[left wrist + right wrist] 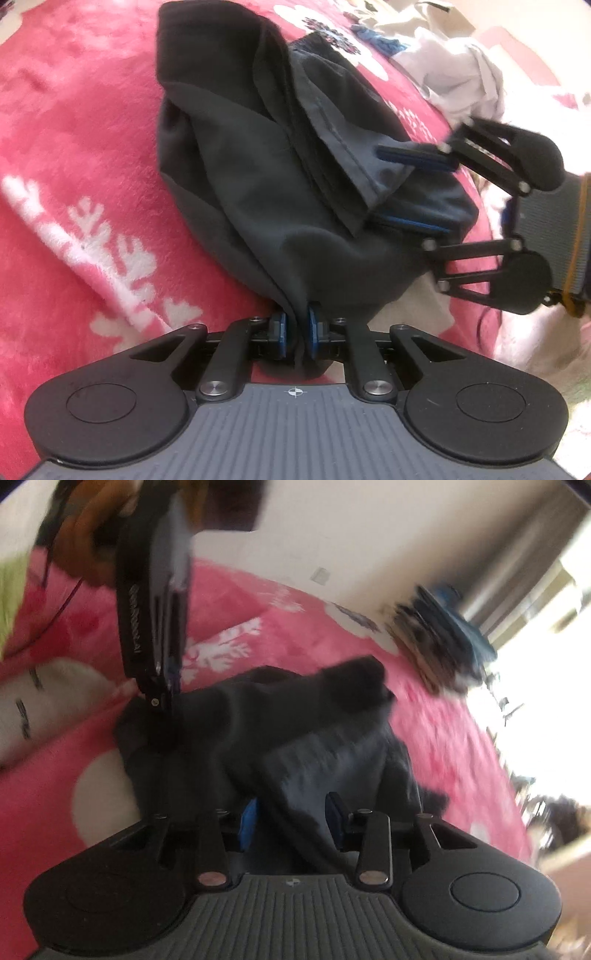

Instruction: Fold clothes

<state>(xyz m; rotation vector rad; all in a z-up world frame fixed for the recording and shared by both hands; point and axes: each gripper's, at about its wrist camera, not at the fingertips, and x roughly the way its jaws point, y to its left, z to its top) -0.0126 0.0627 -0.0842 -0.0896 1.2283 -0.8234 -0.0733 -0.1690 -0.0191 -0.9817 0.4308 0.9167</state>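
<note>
A dark grey garment (258, 177) lies bunched on the pink flowered blanket (74, 129). My left gripper (296, 332) is shut on its near edge, cloth pinched between the blue pads. My right gripper (413, 192) comes in from the right, its jaws apart around a folded flap of the garment. In the right wrist view, which is blurred, the garment (295, 731) runs between the spread fingers of the right gripper (291, 823), and the left gripper (162, 701) stands on the cloth's far left corner.
A pile of pale clothes (454, 74) lies at the back right on the blanket. In the right wrist view a dark and blue heap (443, 642) sits at the far edge near a white wall (369, 535). A white pillow (37, 709) lies at the left.
</note>
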